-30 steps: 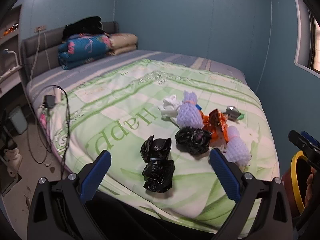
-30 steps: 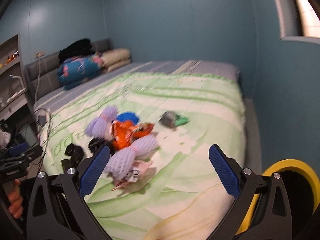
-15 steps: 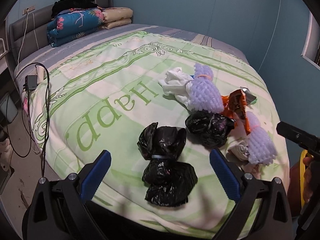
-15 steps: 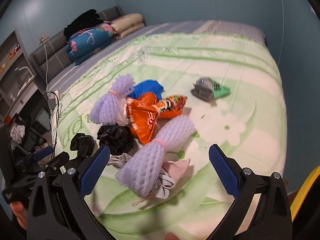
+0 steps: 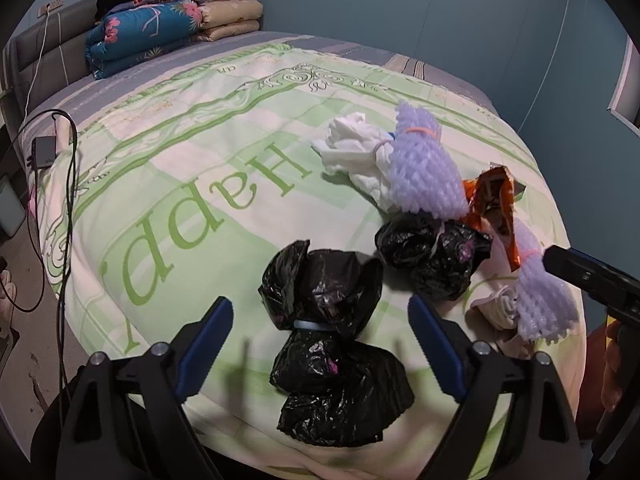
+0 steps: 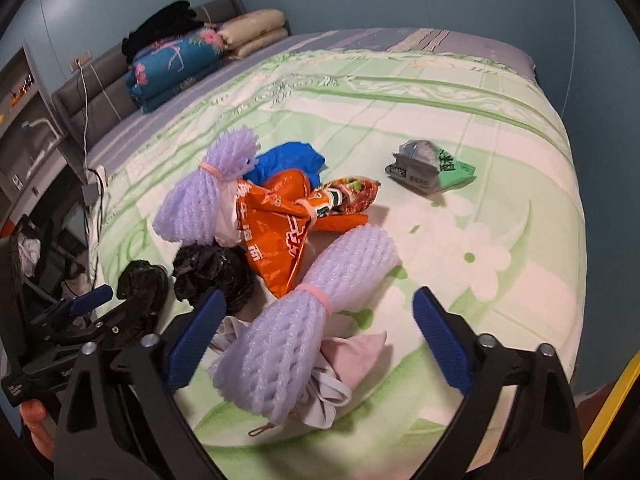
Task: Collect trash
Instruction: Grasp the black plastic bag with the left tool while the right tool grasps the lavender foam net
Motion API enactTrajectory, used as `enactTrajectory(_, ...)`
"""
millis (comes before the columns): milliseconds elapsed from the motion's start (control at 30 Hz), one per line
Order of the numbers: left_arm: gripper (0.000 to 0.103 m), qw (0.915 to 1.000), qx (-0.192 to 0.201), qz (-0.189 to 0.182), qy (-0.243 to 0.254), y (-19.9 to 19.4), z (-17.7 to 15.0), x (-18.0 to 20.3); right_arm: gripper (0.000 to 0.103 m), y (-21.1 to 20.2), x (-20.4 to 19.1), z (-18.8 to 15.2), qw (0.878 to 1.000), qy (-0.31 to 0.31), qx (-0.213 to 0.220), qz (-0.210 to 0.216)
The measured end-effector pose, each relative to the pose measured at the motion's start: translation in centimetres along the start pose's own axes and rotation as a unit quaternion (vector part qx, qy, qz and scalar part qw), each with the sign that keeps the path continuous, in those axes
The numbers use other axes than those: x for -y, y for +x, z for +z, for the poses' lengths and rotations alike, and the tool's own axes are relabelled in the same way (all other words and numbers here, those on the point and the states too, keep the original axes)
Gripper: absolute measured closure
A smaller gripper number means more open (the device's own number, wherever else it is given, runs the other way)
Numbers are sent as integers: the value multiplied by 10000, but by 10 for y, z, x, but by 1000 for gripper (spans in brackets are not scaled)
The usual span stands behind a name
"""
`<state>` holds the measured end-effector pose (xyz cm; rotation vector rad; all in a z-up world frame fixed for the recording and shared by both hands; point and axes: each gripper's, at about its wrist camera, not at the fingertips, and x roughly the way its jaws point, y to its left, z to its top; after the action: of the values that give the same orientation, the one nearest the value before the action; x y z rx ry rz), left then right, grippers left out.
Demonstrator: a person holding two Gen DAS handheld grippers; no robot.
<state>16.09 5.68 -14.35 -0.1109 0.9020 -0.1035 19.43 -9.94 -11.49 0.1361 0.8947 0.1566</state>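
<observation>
Closing grippers, nearer black bag point(image 5: 320, 292), foam net point(image 6: 304, 320)

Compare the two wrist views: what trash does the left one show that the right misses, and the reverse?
Left only: the white wad behind a foam net, and the whole tied black bag between the left gripper's closing jaws.
Right only: the green-grey packet lying apart, the blue bag, and the near foam net between the right gripper's closing jaws.
Both: the orange wrapper, the small black bag, the folded quilts.
</observation>
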Motion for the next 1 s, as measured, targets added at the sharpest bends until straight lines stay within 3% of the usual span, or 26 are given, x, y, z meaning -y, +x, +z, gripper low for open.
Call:
enactTrajectory(167, 33, 9998, -169, -100, -54, 10, -2, -4, 26, 18, 2, -4, 9993, 68, -349, -62)
enactTrajectory(367, 60, 9986, -469, -195, -141, 25, -9, -8, 34, 28, 7, -9, 9979, 223, -594, 110)
enactTrajectory(433, 68, 9984, -482, -217, -205, 27, -9, -10, 43, 28, 10, -10, 9975, 310, -601, 203)
enactTrajectory(600, 72, 9989, -339, -258, -201, 21, -9, -11, 64, 22, 8, -14, 9967, 280, -612, 453)
enactTrajectory(733, 73, 9992, -207, -295, -190, 12, -8, -10, 73, 15, 4, -16, 9966, 199, -577, 558)
enactTrajectory(1000, 73, 9987, 100, -441, -242, -12, -6, -11, 76, -7, 7, -16, 9968, 253, -384, 654)
